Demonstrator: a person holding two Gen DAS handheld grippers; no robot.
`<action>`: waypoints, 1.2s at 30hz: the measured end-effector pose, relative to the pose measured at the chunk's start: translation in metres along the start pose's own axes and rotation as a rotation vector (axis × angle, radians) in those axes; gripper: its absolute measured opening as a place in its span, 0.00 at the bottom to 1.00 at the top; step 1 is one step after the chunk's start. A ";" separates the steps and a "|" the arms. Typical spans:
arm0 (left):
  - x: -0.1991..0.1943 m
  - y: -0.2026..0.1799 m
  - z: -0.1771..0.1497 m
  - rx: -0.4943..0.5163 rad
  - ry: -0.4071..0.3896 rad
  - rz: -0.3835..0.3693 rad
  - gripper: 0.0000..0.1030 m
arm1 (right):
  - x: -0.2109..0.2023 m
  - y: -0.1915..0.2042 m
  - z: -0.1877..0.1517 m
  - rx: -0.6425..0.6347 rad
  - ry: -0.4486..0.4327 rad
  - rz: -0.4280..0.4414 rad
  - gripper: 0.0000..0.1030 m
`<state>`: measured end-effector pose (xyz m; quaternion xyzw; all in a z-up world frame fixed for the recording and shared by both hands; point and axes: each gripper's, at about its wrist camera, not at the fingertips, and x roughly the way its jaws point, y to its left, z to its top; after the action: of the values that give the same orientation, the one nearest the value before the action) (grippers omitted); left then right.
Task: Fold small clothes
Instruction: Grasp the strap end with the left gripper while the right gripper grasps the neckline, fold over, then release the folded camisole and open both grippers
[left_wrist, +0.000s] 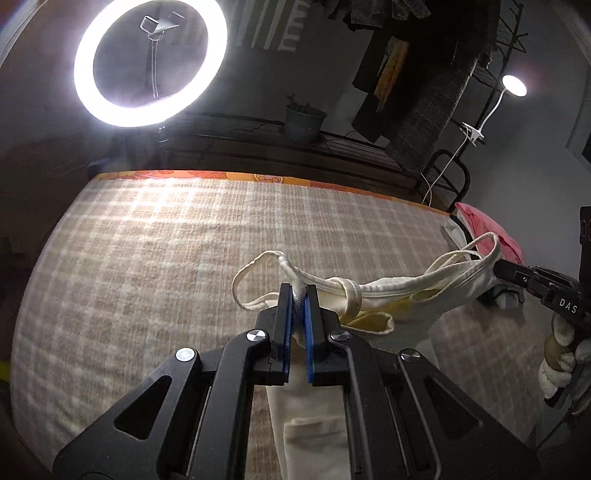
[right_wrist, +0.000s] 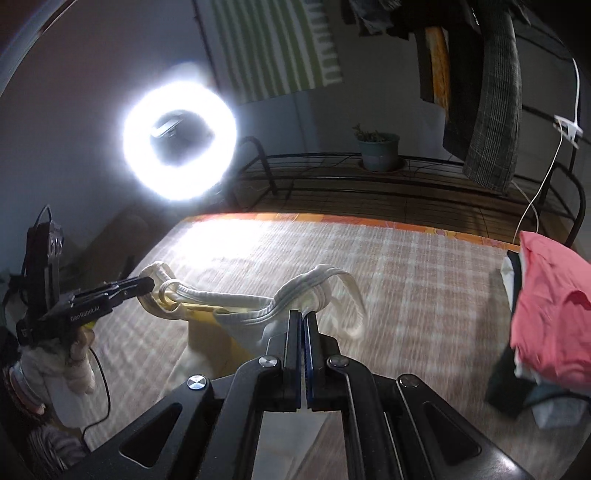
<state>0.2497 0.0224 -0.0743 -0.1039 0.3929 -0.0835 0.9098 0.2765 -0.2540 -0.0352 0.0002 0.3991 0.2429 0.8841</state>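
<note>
A small cream tank top with yellow lining hangs stretched between my two grippers above the plaid bed cover. My left gripper is shut on one shoulder strap; its body drops below the fingers. My right gripper is shut on the other shoulder strap of the top. Each gripper shows in the other's view: the right gripper at the right edge of the left wrist view, the left gripper at the left of the right wrist view. Both straps loop loosely past the fingers.
A pile of clothes with a pink garment on top lies at the bed's right edge. A bright ring light stands beyond the bed. A metal rack with a potted plant and hanging clothes stands behind.
</note>
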 end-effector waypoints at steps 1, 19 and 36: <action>-0.006 0.000 -0.009 0.004 0.004 -0.001 0.03 | -0.005 0.004 -0.008 -0.008 0.001 -0.005 0.00; -0.032 -0.004 -0.133 0.158 0.247 0.056 0.05 | -0.035 0.041 -0.140 -0.129 0.227 -0.091 0.14; -0.009 -0.043 -0.057 0.188 0.205 0.001 0.05 | 0.019 0.061 -0.100 -0.096 0.247 -0.004 0.14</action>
<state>0.1984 -0.0240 -0.0951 -0.0091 0.4741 -0.1298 0.8708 0.1905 -0.2110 -0.1045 -0.0730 0.4930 0.2583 0.8276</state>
